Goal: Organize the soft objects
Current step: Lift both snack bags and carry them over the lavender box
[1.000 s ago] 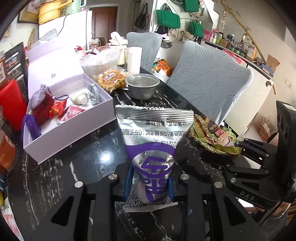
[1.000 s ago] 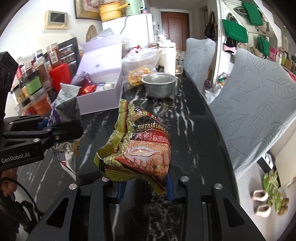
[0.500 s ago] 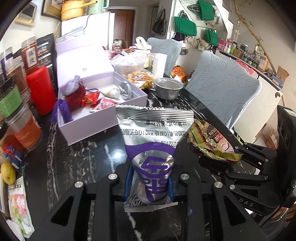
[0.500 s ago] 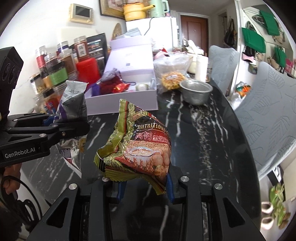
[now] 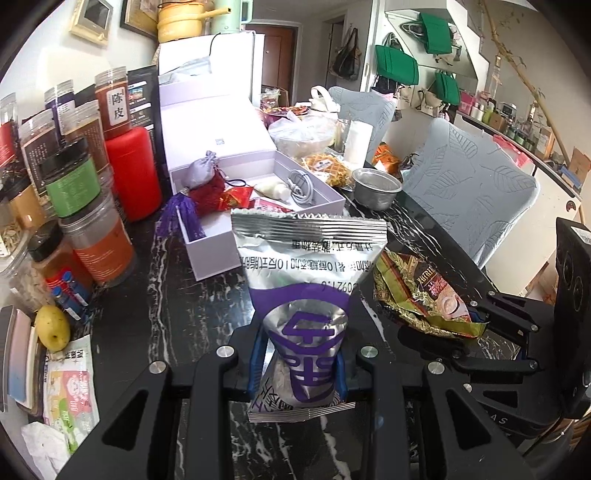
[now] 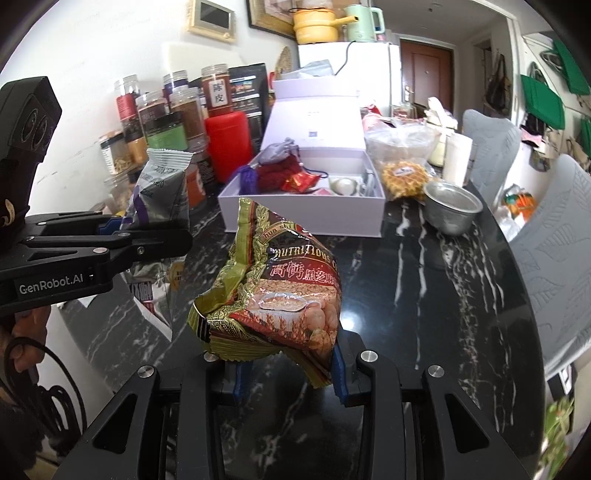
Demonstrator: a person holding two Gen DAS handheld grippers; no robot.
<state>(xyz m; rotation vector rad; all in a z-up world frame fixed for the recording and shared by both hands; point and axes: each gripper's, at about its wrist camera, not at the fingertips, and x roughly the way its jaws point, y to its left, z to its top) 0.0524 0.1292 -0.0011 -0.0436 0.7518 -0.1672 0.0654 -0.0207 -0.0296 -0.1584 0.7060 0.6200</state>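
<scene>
I've got the left gripper (image 5: 298,363) clamped on the silver-purple snack bag (image 5: 306,291); right gripper (image 6: 286,363) pinching the crumpled cereal packet (image 6: 277,291); both up over the black marble table (image 6: 424,295), near the white box (image 6: 306,206).

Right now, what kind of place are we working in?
Most likely a lived-in home dining area: a black marble table crowded with spice jars, fabric-covered dining chairs alongside it, and a white fridge with a yellow pot on top.

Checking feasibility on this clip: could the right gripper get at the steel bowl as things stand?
Probably not yet: the right gripper is shut on the green cereal packet. The tabletop toward the steel bowl looks unobstructed, though.
</scene>
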